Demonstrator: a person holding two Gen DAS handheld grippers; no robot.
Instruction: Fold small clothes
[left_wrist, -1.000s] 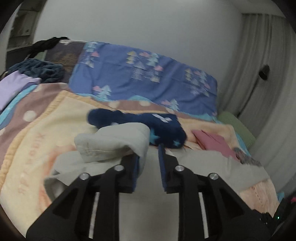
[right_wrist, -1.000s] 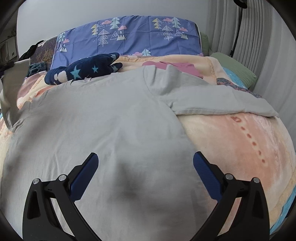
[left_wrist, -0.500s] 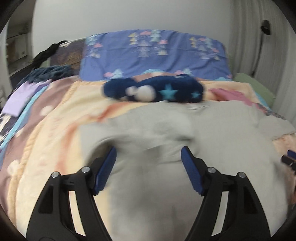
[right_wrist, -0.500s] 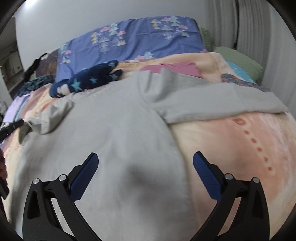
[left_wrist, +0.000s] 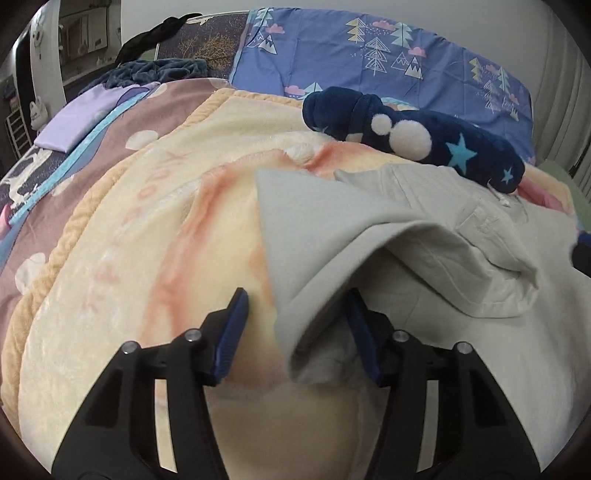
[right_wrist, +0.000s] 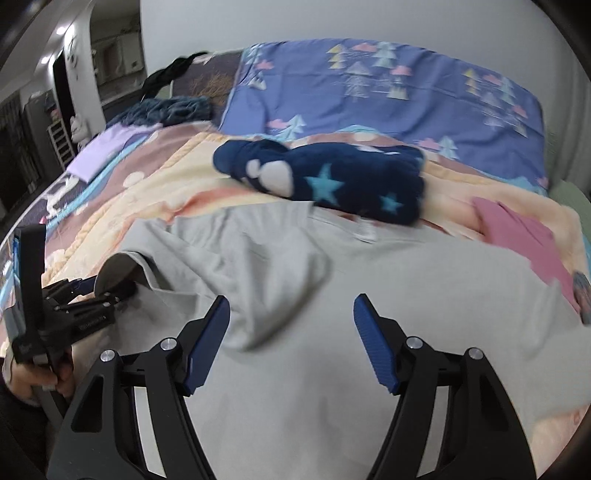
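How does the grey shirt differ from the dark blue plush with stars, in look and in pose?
The grey shirt is plain and thin; the dark blue plush is thick, fluffy and carries light blue stars and white spots. The grey shirt lies spread wide with one sleeve folded over its body; the dark blue plush lies bunched in a long lump beyond the collar. Both rest on the peach blanket.
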